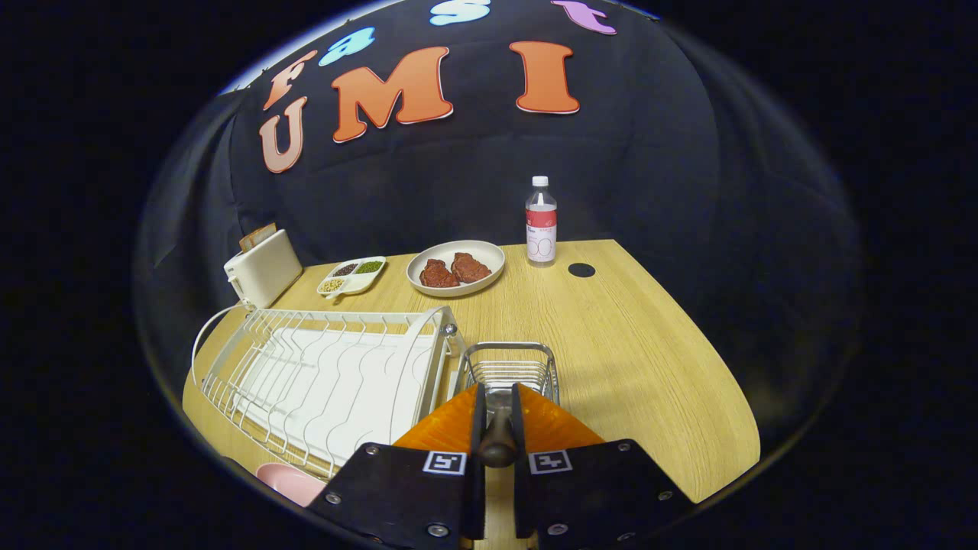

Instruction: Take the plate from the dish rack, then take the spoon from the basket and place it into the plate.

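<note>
As we look along the fingers, we find the gripper (pixel 497 405) nearly closed, both fingers pressing on the dark handle of the spoon (pixel 497 441), which runs back between them with its rounded end toward us. The spoon's bowl is hidden past the fingertips, so we cannot say which way it faces. Just beside the left finger, low down, we see a pink plate (pixel 289 483) on the wooden table (pixel 649 359); its near side is cut off, and we can make out only a curved piece of it.

Just ahead of the fingertips stands the wire basket (pixel 510 367), its near wall covered by the fingers, and we cannot tell whether the spoon touches it. To its left, touching or nearly so, lies the white dish rack (pixel 328 374), its wire slots over a white tray.

Beyond these, well apart, we see a white toaster (pixel 262 267) at the table's far left corner, with something brown poking out of the top that we cannot identify. Next come a small divided dish (pixel 352 276) of dark, green and pale bits, a round white bowl (pixel 455 267) holding two red-brown pieces, and an upright clear bottle (pixel 541 221) with a white cap. Near the bottle a dark round hole (pixel 581 270) marks the tabletop.
</note>
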